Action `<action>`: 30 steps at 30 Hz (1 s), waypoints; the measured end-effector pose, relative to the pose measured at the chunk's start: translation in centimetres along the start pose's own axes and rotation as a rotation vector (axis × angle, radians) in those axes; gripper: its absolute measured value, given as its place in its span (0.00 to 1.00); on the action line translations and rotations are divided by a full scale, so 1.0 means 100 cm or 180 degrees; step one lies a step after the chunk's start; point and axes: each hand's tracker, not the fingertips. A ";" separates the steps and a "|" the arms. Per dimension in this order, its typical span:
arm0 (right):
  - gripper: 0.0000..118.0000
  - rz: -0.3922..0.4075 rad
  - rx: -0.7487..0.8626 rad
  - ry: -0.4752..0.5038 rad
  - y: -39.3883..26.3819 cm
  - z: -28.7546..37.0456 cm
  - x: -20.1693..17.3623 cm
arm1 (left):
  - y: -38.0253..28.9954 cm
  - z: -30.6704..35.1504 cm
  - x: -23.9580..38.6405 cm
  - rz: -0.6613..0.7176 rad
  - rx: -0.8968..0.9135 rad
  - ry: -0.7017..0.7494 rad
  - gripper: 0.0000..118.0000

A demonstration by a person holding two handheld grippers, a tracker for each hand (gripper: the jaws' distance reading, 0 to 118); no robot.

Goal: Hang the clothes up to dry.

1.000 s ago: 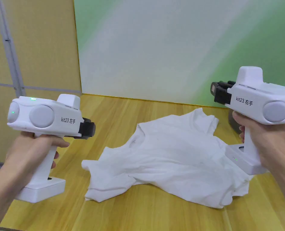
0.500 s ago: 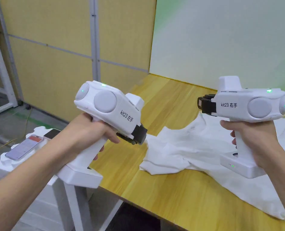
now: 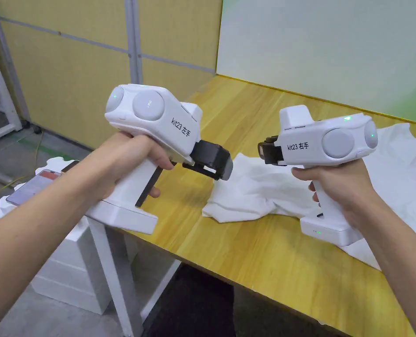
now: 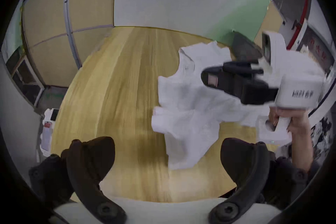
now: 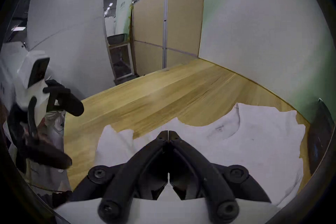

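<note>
A crumpled white T-shirt (image 3: 255, 193) (image 4: 187, 115) (image 5: 236, 146) lies on the wooden table (image 3: 246, 263), its sleeve end near the table's left edge. My left gripper (image 3: 213, 160) (image 4: 167, 144) hovers above the table just left of the shirt. It is tilted down and open, with nothing between its wide-apart jaws. My right gripper (image 3: 264, 151) (image 5: 168, 132) is held over the shirt's left part and points left toward the other gripper. It is shut and empty, with the jaw tips meeting. Neither gripper touches the cloth.
The table's front-left edge and a white leg (image 3: 115, 272) are close below my left hand. A white foam block (image 3: 23, 210) with phones on it stands on the floor at left. A pale green board (image 3: 325, 48) backs the table, and a dark object (image 4: 243, 48) lies beyond the shirt.
The head camera has swung left and down. My left gripper has risen and tipped toward the shirt's left end, and the two grippers are closer together. The shirt lies as before.
</note>
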 end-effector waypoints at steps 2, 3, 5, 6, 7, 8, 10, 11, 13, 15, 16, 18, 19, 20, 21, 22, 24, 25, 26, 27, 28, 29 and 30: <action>0.00 -0.0010 -0.0005 -0.0010 0.000 -0.003 0.005 | 0.003 0.006 0.019 -0.0028 -0.0069 -0.0054 0.95; 0.00 -0.0017 -0.0008 -0.0016 0.000 -0.003 0.006 | 0.005 0.001 0.023 -0.0056 -0.0102 -0.0056 0.95; 0.00 -0.0025 -0.0009 -0.0030 -0.001 -0.002 0.008 | 0.013 -0.026 0.016 -0.0124 -0.0305 -0.0051 0.95; 0.00 -0.0028 -0.0011 -0.0038 -0.002 -0.006 0.013 | 0.015 -0.035 0.015 -0.0109 -0.0326 -0.0068 0.95; 0.00 -0.0033 -0.0015 -0.0049 -0.003 -0.007 0.015 | 0.017 -0.043 0.014 -0.0045 -0.0335 -0.0082 0.95; 0.00 -0.0041 -0.0022 -0.0056 -0.005 -0.006 0.016 | 0.019 -0.048 0.014 -0.0028 -0.0356 -0.0078 0.93; 0.00 -0.0073 -0.0034 -0.0073 -0.012 0.002 0.017 | 0.023 -0.062 0.011 -0.0123 -0.0205 0.0042 0.84; 0.00 -0.0082 -0.0046 -0.0083 -0.015 0.002 0.019 | 0.025 -0.066 0.009 -0.0091 -0.0233 0.0061 0.76; 0.00 -0.0087 -0.0085 -0.0085 -0.019 0.002 0.025 | 0.012 -0.061 0.029 -0.0088 -0.0267 0.0127 0.50; 0.00 -0.0151 -0.0091 -0.0130 -0.023 0.002 0.033 | 0.000 -0.061 0.039 0.0093 -0.0473 -0.0023 0.34; 0.00 -0.0176 -0.0089 -0.0155 -0.024 0.003 0.036 | -0.004 -0.060 0.044 0.0099 -0.0447 -0.0089 0.17; 0.00 -0.0187 -0.0082 -0.0161 -0.026 0.004 0.041 | -0.005 -0.056 0.037 0.0068 -0.0438 -0.0397 0.05; 0.00 -0.0194 -0.0070 -0.0168 -0.026 0.006 0.042 | -0.011 -0.054 0.042 -0.0086 -0.0377 -0.0392 0.05; 0.00 -0.0197 -0.0057 -0.0160 -0.026 0.009 0.045 | -0.017 -0.053 0.048 -0.0259 -0.0299 -0.0311 0.05; 0.00 -0.0195 -0.0034 -0.0144 -0.026 0.013 0.047 | -0.003 -0.065 0.035 -0.0397 -0.0200 -0.0109 0.04; 0.00 -0.0202 0.0004 -0.0119 -0.026 0.021 0.049 | -0.002 -0.063 0.034 -0.0514 -0.0031 -0.0013 0.04; 0.00 -0.0343 0.0069 -0.0106 -0.025 0.033 0.062 | 0.001 -0.056 0.033 -0.0451 0.0164 -0.0024 0.04; 0.00 -0.0499 0.0084 -0.0149 -0.024 0.039 0.075 | -0.004 -0.054 0.041 -0.0420 0.0286 -0.0021 0.04; 0.00 -0.0600 0.0065 -0.0194 -0.022 0.046 0.088 | 0.001 -0.052 0.043 -0.0420 0.0364 -0.0043 0.04; 0.00 -0.0650 0.0073 -0.0288 -0.019 0.052 0.102 | 0.006 -0.052 0.046 -0.0442 0.0404 -0.0065 0.04; 0.00 -0.0671 0.0072 -0.0372 -0.015 0.058 0.116 | 0.011 -0.051 0.049 -0.0527 0.0447 -0.0061 0.04; 0.00 -0.0716 0.0113 -0.0586 -0.009 0.065 0.133 | 0.011 -0.051 0.056 -0.0594 0.0510 -0.0056 0.04; 0.00 -0.0778 0.0131 -0.0812 -0.005 0.062 0.154 | 0.016 -0.052 0.063 -0.0657 0.0530 -0.0042 0.04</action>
